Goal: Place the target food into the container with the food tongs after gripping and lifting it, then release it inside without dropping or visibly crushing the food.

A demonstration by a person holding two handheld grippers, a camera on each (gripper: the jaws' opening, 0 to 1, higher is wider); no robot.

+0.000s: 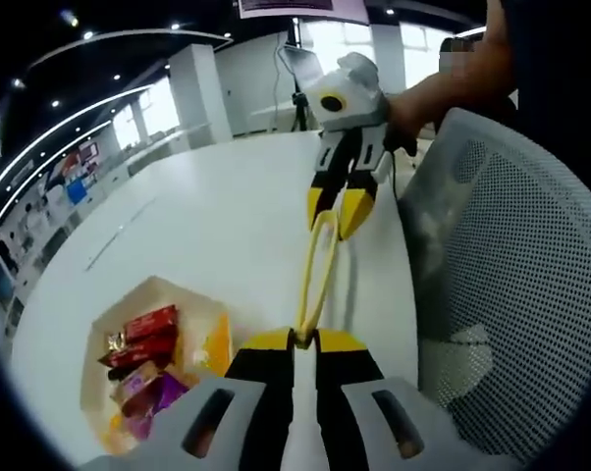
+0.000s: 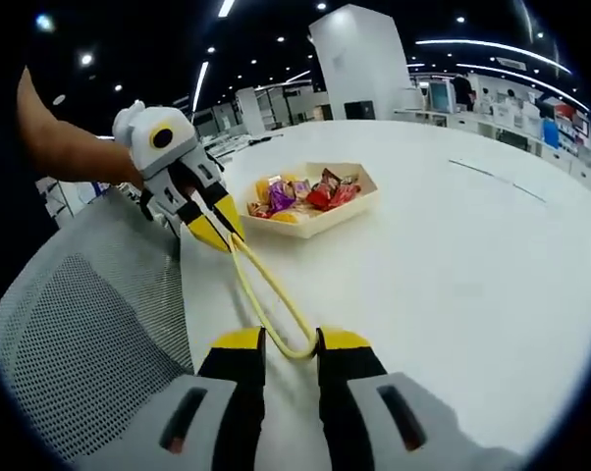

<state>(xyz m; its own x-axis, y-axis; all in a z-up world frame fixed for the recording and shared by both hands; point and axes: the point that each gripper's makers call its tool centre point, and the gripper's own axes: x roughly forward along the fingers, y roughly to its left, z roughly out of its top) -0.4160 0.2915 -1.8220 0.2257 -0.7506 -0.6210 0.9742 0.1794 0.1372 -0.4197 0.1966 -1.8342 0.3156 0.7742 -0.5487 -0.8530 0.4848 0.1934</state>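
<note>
Above a white table (image 2: 453, 255), the left gripper (image 1: 302, 339) and right gripper (image 2: 291, 345) each pinch one end of yellow tongs (image 2: 266, 299), jaws nearly closed on them. Wrapped snacks (image 2: 305, 193) sit in a tray (image 2: 320, 221) nearby, beside a mesh chair (image 1: 511, 285).

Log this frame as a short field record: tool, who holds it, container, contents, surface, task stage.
tool: yellow food tongs, held off the table
left gripper: shut on one end of the tongs
right gripper: shut on the looped end
container: hexagonal tray, cream-coloured, on the table
contents: wrapped snacks, red, purple, orange
surface: white table
nearby: mesh chair back
task stage: tongs held at both ends, no food gripped yet
</note>
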